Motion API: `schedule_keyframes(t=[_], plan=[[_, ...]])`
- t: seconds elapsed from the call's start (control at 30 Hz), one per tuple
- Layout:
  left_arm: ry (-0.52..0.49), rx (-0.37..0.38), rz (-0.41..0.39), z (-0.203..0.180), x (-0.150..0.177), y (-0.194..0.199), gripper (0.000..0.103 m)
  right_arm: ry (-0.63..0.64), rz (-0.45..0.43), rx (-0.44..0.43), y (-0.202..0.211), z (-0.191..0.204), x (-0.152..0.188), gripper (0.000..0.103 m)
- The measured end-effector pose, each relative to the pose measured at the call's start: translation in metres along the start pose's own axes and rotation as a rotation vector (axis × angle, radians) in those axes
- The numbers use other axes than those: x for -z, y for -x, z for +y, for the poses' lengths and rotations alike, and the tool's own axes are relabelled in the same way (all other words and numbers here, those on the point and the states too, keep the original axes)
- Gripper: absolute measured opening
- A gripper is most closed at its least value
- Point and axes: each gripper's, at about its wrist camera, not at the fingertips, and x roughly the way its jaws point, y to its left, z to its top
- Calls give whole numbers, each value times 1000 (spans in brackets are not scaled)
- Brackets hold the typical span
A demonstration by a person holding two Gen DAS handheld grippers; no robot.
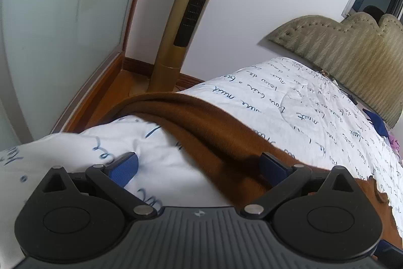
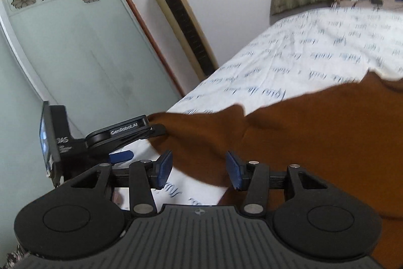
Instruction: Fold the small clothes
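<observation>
A brown garment (image 1: 214,132) lies on the white quilt with blue handwriting (image 1: 314,102). In the left wrist view my left gripper (image 1: 199,165) is wide open, its right finger over a raised brown fold, its left finger over the quilt. In the right wrist view the brown garment (image 2: 314,132) spreads to the right. My right gripper (image 2: 199,169) is open, its jaws astride the garment's lower edge. The left gripper (image 2: 161,129) shows at the left, at the garment's corner.
A gold tower fan (image 1: 176,42) stands on the wooden floor (image 1: 113,90) beside the bed. A padded headboard (image 1: 347,47) is at the far right. A frosted glass door (image 2: 63,42) is at the left. Blue and pink items (image 1: 380,125) lie near the headboard.
</observation>
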Motion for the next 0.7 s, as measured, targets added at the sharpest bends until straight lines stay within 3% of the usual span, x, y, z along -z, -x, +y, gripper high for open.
schedule_keyframes(t=[0.07, 0.1, 0.17, 0.23, 0.33, 0.57, 0.7], plan=[[19, 34, 5, 3, -4, -4, 99, -21, -5, 23, 3, -4, 0, 54], [38, 62, -3, 7, -5, -5, 92, -36, -4, 28, 1, -8, 1, 54], [81, 120, -6, 17, -7, -6, 39, -65, -6, 42, 5, -16, 4, 54], [152, 197, 21, 29, -9, -13, 15, -80, -5, 55, 6, -16, 12, 54], [250, 262, 45, 43, -6, -24, 10, -107, 3, 58, 2, -23, 18, 56], [261, 330, -30, 41, -5, -9, 8, -109, 1, 67, 5, -30, 21, 58], [172, 341, -76, 21, -8, 8, 8, -122, 0, 70, 5, -35, 21, 58]])
